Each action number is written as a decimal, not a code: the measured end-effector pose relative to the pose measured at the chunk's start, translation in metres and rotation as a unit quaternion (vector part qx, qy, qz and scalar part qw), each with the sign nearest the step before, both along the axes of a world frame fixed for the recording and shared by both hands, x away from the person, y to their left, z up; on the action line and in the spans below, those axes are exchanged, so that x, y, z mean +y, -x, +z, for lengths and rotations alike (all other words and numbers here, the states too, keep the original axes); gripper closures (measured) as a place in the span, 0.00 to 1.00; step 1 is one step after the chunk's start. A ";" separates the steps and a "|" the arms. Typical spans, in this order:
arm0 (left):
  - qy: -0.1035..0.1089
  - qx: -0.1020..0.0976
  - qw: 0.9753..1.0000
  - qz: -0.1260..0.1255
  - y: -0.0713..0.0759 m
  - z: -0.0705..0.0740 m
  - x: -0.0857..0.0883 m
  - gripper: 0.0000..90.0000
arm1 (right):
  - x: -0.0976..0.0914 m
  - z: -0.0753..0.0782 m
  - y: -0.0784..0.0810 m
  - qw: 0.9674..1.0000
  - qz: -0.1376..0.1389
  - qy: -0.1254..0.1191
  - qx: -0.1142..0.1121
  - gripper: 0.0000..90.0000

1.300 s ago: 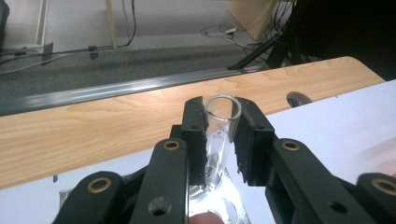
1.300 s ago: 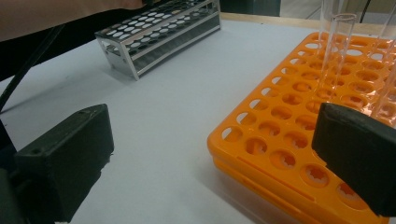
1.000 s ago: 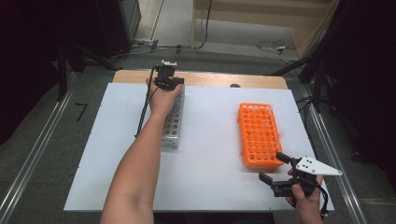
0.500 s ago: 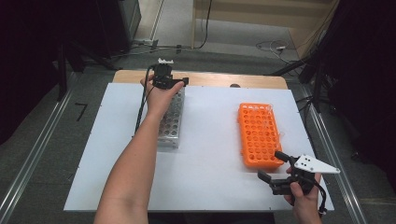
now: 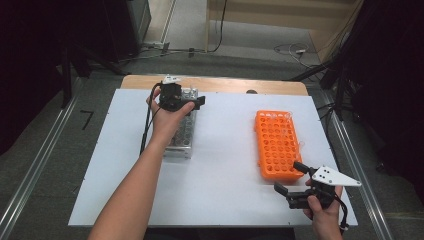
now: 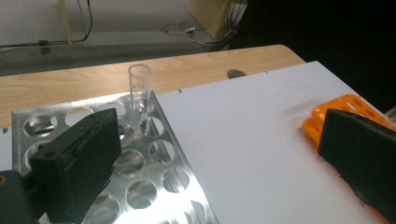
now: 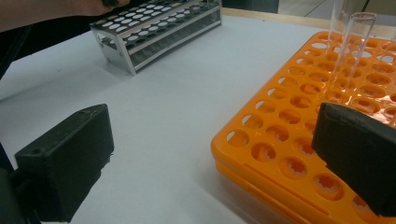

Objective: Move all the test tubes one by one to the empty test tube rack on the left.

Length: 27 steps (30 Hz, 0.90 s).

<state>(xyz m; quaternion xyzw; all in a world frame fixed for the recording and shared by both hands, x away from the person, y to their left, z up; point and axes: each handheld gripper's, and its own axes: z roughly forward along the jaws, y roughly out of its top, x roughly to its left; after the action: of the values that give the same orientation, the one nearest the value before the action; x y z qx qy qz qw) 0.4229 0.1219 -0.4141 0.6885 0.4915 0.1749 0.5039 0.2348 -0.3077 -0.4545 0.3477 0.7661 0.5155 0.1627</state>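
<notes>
left gripper jaws just opened, clear tube standing in metal rack.

A fixed camera high above the person's side looks forward and down across the whole white tabletop, with the floor beyond. The left gripper view sits low and close over the metal rack, facing across the tabletop toward the orange rack. The right gripper view skims close beside the orange rack, looking back at the metal rack; all three views share both racks.
</notes>
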 end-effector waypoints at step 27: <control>0.004 -0.082 0.996 -0.040 0.149 -0.001 0.026 0.00 | -0.013 0.005 -0.007 0.999 -0.046 0.007 -0.003 0.04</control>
<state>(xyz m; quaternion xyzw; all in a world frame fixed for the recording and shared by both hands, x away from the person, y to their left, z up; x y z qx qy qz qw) 0.2743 0.1479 -0.4152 0.6890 0.4218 0.2086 0.5512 0.2422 -0.3206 -0.4498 0.3795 0.7523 0.5036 0.1907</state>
